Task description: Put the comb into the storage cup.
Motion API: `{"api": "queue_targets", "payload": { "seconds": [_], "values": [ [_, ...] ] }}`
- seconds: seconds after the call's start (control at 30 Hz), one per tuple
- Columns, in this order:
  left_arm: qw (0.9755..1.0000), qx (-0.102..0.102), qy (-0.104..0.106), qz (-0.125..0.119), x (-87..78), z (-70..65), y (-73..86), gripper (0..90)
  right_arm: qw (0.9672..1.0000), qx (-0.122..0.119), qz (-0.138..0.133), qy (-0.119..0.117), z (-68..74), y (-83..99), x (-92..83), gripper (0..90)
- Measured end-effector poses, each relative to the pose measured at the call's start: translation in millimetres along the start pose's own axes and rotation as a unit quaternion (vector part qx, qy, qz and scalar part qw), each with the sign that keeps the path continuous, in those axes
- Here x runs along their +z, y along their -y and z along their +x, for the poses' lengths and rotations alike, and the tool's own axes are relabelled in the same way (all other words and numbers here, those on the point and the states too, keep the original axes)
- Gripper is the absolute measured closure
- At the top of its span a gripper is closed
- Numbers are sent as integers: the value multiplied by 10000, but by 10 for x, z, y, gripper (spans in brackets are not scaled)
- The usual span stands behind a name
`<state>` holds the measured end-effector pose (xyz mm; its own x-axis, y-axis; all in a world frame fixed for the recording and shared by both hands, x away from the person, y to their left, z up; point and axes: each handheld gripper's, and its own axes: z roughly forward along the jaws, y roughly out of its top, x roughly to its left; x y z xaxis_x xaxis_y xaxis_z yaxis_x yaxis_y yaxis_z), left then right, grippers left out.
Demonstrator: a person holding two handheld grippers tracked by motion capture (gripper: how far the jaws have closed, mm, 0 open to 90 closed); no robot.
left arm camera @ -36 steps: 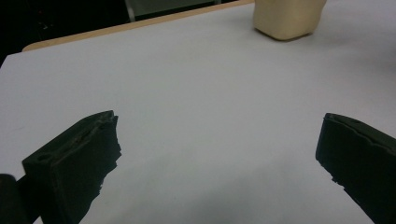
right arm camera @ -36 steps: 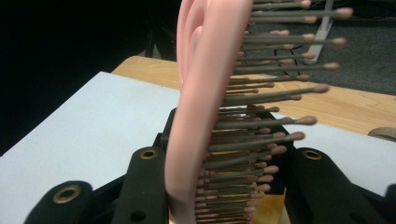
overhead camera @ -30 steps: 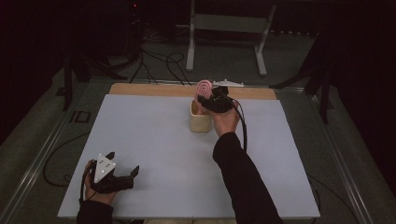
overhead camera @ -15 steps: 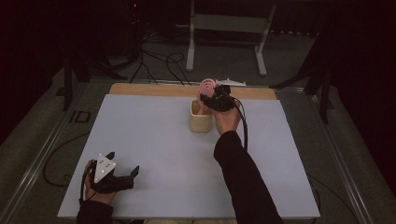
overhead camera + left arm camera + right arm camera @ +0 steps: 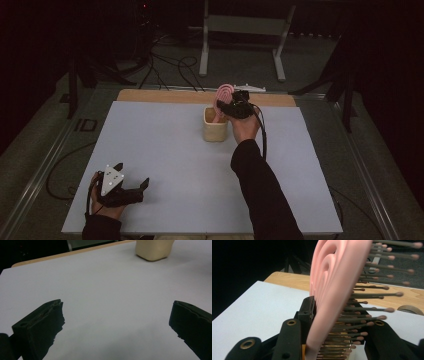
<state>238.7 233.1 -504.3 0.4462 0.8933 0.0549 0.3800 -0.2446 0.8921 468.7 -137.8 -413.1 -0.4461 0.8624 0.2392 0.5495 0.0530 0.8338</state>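
Seemingly the right gripper (image 5: 227, 106), clamped on a pink hairbrush (image 5: 223, 95), is standing it in the beige cup (image 5: 215, 131) (left gripper (image 5: 142, 186) idle, jaws apart); next, lower and release.

obstacle: cream cup (image 5: 215, 126) at far centre — right gripper (image 5: 231, 106) over it | free: white tabletop (image 5: 165, 150) elsewhere
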Motion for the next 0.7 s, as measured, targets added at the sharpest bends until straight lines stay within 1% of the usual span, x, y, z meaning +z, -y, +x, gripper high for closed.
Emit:
{"api": "queue_targets", "payload": {
  "seconds": [0.33, 0.43, 0.63, 0.7],
  "values": [
    [10000, -2, -2, 0, -1, 1, 0, 1, 10000, 52, 10, 54, -45, -9, 6, 617],
    [10000, -1, 2, 0, 0, 1, 1, 1, 9999, 102, 8, 67, -75, -12, 13, 614],
    [10000, 1, 1, 6, 3, -2, 1, 1, 9999, 106, -2, 80, -89, -15, 22, 611],
    [10000, 5, 0, -1, 1, -2, 0, 1, 9999, 75, 4, 126, -91, -25, 34, 606]
  ]
}}
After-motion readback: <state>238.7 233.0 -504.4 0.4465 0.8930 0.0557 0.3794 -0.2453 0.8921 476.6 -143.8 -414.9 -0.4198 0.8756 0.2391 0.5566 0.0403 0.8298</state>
